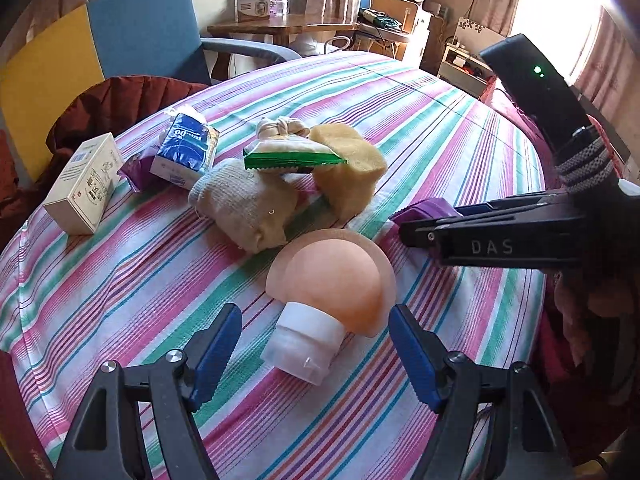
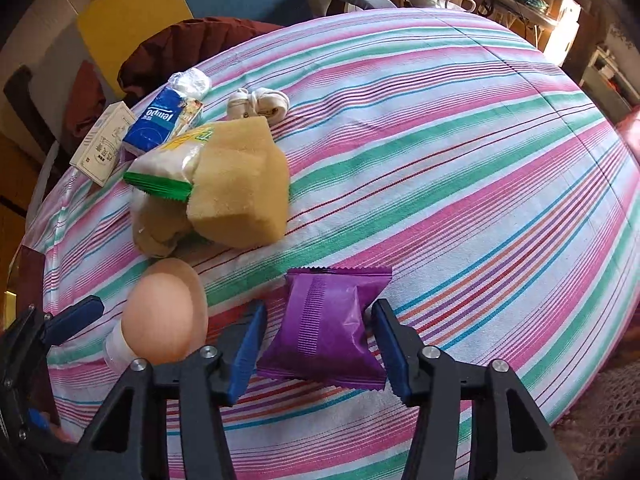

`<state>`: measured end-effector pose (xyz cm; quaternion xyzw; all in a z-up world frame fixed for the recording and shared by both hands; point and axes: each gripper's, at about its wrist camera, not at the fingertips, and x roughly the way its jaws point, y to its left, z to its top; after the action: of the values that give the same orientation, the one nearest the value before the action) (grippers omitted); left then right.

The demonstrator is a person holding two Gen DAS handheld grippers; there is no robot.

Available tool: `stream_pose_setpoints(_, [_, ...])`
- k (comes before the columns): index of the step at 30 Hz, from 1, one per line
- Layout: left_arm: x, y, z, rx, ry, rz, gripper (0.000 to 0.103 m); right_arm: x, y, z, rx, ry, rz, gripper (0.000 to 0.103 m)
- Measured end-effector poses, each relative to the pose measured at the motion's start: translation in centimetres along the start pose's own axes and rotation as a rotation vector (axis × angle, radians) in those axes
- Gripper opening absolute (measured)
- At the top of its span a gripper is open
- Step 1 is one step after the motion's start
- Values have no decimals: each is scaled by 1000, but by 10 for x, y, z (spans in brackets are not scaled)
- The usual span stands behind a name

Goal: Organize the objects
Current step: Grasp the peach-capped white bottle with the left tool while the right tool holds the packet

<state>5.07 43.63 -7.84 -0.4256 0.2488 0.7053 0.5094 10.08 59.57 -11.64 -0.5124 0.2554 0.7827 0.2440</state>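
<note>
A peach mushroom-shaped lamp (image 1: pixel 336 280) with a white base lies on its side on the striped tablecloth (image 1: pixel 440 128). My left gripper (image 1: pixel 316 348) is open, its blue pads standing on either side of the white base without touching it. A purple snack packet (image 2: pixel 328 328) sits between the blue pads of my right gripper (image 2: pixel 320 344), which is shut on it just over the cloth. From the left wrist view the right gripper (image 1: pixel 404 224) reaches in from the right with the purple packet (image 1: pixel 434 205) at its tip. The lamp (image 2: pixel 164 312) lies left of the right gripper.
Behind the lamp is a heap: a grey sock bundle (image 1: pixel 248 208), a green-edged snack bag (image 1: pixel 292 154), a yellow sponge (image 1: pixel 352 168) and a knotted white cloth (image 1: pixel 282 126). A blue tissue pack (image 1: pixel 186 152) and a white box (image 1: pixel 86 184) lie far left. A blue-and-yellow chair (image 1: pixel 140 24) stands beyond.
</note>
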Motion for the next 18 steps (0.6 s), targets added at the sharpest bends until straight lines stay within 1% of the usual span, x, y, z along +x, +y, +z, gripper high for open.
stream_pose_setpoints(3, [11,0,1,4,23,-12,78,-3,-13,3,72,-14,46,38])
stream_pose_setpoints(5, [17,-3,4,13,31,-19,79,-9,-20,5,108,-40,72,38])
stream_pose_setpoints(8, [26,-7,11,36,29,-10,80,-16,-25,7,130,-77,83,38])
stream_pose_setpoints(11, [35,-10,14,50,38,-21,80,-14,-29,7,146,-68,97,38])
stream_pose_setpoints(12, [38,-11,15,51,41,-15,80,-12,-28,9,154,-60,102,38])
stream_pose_setpoints(14, [39,-13,15,59,20,7,80,-9,-29,11,164,-49,115,38])
stream_pose_setpoints(18, [39,-13,10,58,-20,25,79,-9,-29,9,164,-47,115,38])
